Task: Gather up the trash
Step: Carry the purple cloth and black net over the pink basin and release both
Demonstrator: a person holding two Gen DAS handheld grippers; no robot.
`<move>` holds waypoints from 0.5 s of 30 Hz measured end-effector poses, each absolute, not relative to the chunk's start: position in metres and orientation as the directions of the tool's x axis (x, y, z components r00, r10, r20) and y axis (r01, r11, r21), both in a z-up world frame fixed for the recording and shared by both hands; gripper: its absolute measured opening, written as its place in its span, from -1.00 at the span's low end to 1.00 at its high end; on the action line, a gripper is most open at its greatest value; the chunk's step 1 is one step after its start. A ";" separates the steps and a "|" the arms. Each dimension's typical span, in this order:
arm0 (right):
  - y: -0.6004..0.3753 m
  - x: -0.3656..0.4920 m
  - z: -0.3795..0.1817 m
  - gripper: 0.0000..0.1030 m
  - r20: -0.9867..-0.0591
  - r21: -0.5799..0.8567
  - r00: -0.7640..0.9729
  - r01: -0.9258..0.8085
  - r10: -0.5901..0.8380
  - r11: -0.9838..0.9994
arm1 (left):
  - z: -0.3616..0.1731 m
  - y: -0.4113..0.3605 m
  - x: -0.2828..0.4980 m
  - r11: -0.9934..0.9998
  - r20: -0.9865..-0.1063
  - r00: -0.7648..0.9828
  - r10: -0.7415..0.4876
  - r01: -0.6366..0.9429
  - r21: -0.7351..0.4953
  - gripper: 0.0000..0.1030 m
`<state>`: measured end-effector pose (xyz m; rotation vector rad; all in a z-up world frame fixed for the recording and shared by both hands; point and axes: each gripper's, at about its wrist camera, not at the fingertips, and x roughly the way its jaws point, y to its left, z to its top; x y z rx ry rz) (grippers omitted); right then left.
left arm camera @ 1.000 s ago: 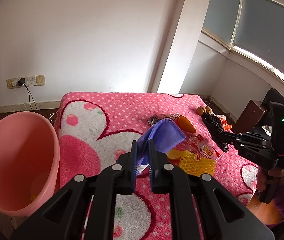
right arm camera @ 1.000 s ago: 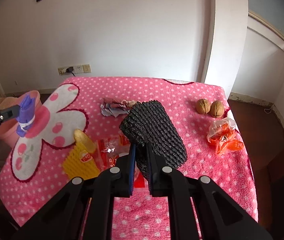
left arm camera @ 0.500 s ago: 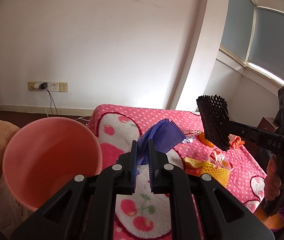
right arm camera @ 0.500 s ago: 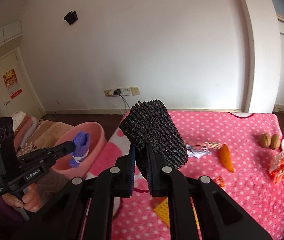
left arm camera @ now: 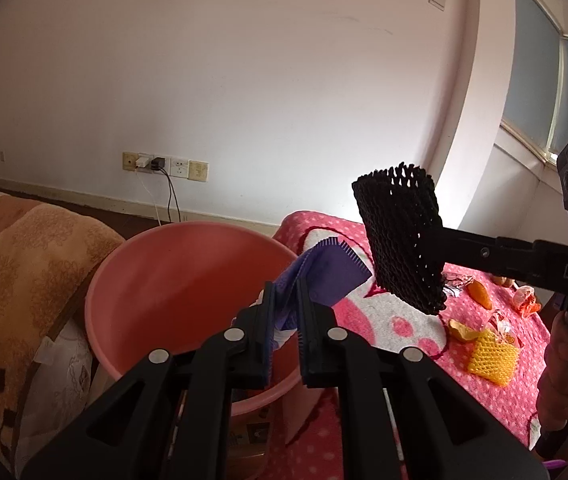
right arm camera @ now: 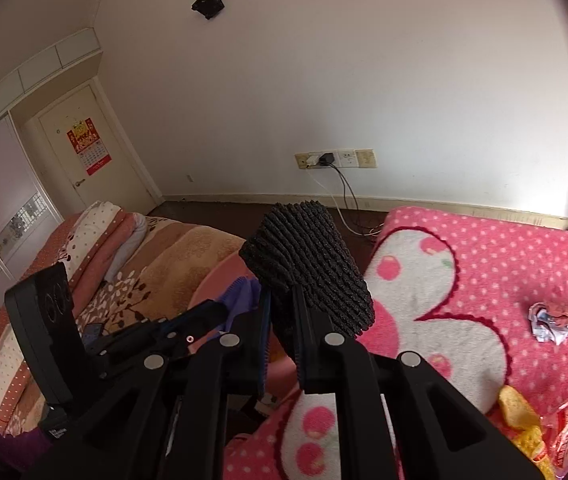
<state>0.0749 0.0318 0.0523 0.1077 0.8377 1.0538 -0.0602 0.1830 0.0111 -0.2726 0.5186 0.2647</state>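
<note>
Your left gripper (left arm camera: 284, 312) has its jaws pinching a purple wrapper (left arm camera: 326, 270), which hangs at the near rim of the pink bin (left arm camera: 172, 276), partly over its mouth. Your right gripper (right arm camera: 282, 336) has its jaws pressed tight on a black foam net (right arm camera: 308, 256), held in the air over the table (right arm camera: 504, 248) edge, just right of the bin.

Handling, as a judgement: both pieces look very light. The net is soft, springy foam mesh; it compresses under the jaws, so a bite well in from its edge, as you have now, should hold. The wrapper is thin and floppy, possibly slick; grip a folded or bunched part. Neither looks fragile. Both may cling to the pads on release or drift as they fall, so let go well over the bin's mouth.

Against a second ago: both grippers were over the table's middle, with the bin at the far left of the left view. Now the bin sits straight ahead of the left gripper, and the net has come up and across from the litter to beside the wrapper. The grips are unchanged. The yellow net (left arm camera: 492, 356), peel (left arm camera: 460, 332) and crumpled foil (right arm camera: 552, 320) remain on the table.
</note>
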 end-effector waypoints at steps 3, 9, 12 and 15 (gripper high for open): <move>0.050 0.073 0.051 -0.82 -0.553 0.470 0.190 -0.733 0.811 0.492 | 0.006 0.194 -0.062 0.916 -0.530 0.823 0.203 -0.351 -0.194 -0.82; 0.078 0.072 0.046 -0.82 -0.559 0.477 0.151 -0.746 0.815 0.465 | -0.003 0.209 -0.065 0.900 -0.535 0.809 0.244 -0.394 -0.184 -0.82; 0.089 0.072 0.041 -0.81 -0.566 0.478 0.141 -0.747 0.812 0.462 | -0.006 0.215 -0.067 0.895 -0.537 0.801 0.264 -0.411 -0.173 -0.82; 0.099 0.071 0.037 -0.81 -0.574 0.479 0.132 -0.746 0.808 0.463 | -0.009 0.221 -0.068 0.888 -0.541 0.796 0.270 -0.424 -0.181 -0.82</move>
